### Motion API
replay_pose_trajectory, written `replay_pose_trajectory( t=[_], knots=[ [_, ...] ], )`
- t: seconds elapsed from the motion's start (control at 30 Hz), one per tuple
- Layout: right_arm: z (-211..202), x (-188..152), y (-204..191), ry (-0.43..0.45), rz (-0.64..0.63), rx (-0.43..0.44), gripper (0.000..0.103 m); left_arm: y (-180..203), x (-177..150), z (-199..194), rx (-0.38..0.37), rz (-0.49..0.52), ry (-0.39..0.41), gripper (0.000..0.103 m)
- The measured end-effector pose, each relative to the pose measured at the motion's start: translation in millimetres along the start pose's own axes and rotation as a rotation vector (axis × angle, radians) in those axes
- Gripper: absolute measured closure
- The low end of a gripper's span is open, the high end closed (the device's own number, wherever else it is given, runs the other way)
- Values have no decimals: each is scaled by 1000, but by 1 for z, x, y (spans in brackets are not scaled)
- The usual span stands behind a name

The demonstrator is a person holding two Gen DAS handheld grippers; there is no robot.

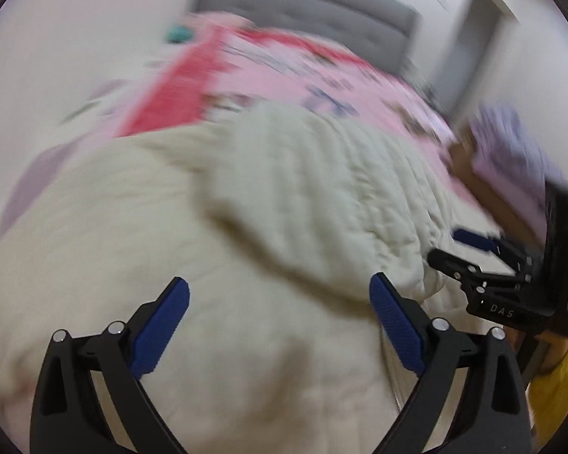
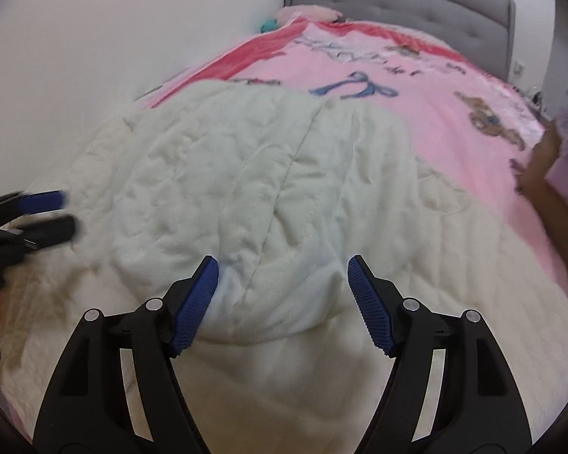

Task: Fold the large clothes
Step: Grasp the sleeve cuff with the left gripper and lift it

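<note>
right wrist: right gripper [image 2: 283,302] & left gripper [image 1: 280,325] both spread wide over cream quilted garment [image 2: 246,174].

A large cream quilted garment [image 2: 246,174] lies spread and rumpled across the pink bedspread [image 2: 428,113], toward the bed's foot edge.

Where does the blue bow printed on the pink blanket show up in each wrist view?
Left wrist: blue bow, blurred, upper centre, just past the cream quilt.
Right wrist: blue bow, sharp, upper centre-right, beyond the quilt.
Shared landmark: grey headboard.
</note>
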State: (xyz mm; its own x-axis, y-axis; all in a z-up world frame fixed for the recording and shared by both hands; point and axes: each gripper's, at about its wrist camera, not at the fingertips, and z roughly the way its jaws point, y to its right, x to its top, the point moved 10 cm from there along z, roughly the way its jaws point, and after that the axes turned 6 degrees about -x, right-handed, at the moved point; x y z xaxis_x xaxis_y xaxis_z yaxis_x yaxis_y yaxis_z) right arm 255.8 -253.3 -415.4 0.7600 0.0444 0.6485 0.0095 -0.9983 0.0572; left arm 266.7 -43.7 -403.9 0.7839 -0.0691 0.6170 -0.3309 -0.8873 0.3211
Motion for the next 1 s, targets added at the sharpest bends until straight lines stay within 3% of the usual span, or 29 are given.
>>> replay_pose_trajectory(
  t=[0.07,0.1,0.3,0.4,0.5,0.6,0.73,0.8,0.87,1.0],
  knots=[
    [-16,5,-10,28,-15,-21,34,-30,-9,-30,38,-111,33,6],
    [-21,7,-14,34,-27,-48,28,-48,-15,-44,63,-176,44,5],
    [-25,19,-52,-21,30,-21,27,-194,-85,-116,219,-766,152,5],
    [-27,31,-76,-41,76,0,27,-247,-118,-137,216,-1029,235,5],
    [-32,47,-101,-37,135,50,27,-283,-140,-141,144,-1239,286,6],
    [-34,58,-128,-33,132,90,27,-308,-146,-138,103,-1356,359,6],
    [-35,69,-160,-12,33,102,27,-343,-151,-141,80,-1499,499,6],
    [-36,70,-163,-13,20,97,27,-354,-154,-134,53,-1559,516,25],
    [-35,68,-160,-27,30,94,27,-360,-156,-126,72,-1579,465,42],
    [-32,59,-145,-59,77,67,27,-361,-143,-122,143,-1526,421,61]
  ],
)
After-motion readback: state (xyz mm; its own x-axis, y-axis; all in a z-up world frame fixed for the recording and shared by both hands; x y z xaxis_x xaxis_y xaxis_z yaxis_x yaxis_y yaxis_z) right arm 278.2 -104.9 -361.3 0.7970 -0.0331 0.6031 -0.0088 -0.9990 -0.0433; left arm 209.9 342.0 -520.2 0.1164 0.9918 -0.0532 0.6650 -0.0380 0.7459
